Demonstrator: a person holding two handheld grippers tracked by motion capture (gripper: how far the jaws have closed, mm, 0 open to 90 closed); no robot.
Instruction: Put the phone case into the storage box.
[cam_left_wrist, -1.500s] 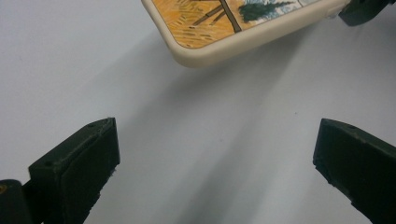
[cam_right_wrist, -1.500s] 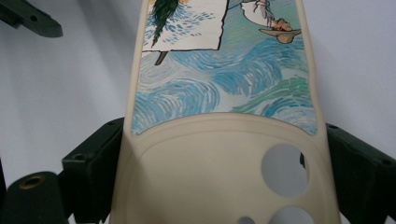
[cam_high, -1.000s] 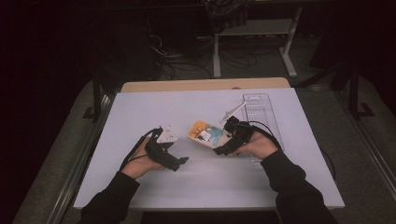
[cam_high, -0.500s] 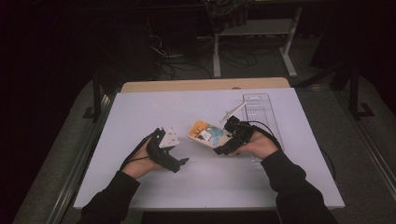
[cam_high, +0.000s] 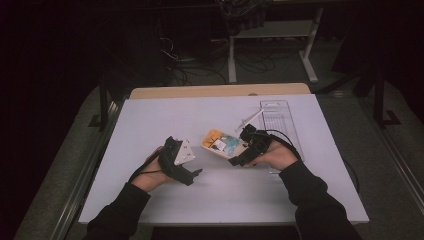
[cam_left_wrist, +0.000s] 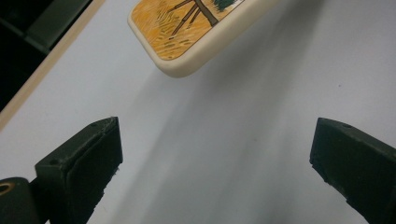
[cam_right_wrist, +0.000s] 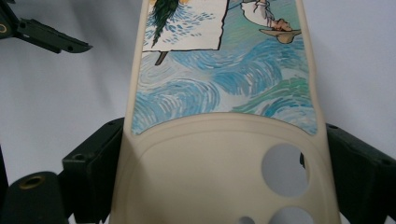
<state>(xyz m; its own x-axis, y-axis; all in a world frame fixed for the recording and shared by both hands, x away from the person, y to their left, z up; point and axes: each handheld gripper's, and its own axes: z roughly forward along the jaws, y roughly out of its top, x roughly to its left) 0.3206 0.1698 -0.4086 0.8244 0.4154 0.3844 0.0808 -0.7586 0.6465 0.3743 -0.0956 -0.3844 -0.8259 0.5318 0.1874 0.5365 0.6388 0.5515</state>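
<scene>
At the near edge of the white table, a person's two sleeved forearms reach in, each hand working a black gripper. The left gripper hovers over bare tabletop, its jaws spread wide with nothing between them; in the left gripper view the orange corner of a phone case lies just ahead of it. The right gripper has its jaws closed against the two long sides of the phone case at the camera-cutout end, as the right gripper view shows, the cream-rimmed case printed with blue swirls. The case sits near the table's middle, between the two grippers. Beyond the right hand lies a clear plastic tray, with a wooden strip along the table's far edge.
</scene>
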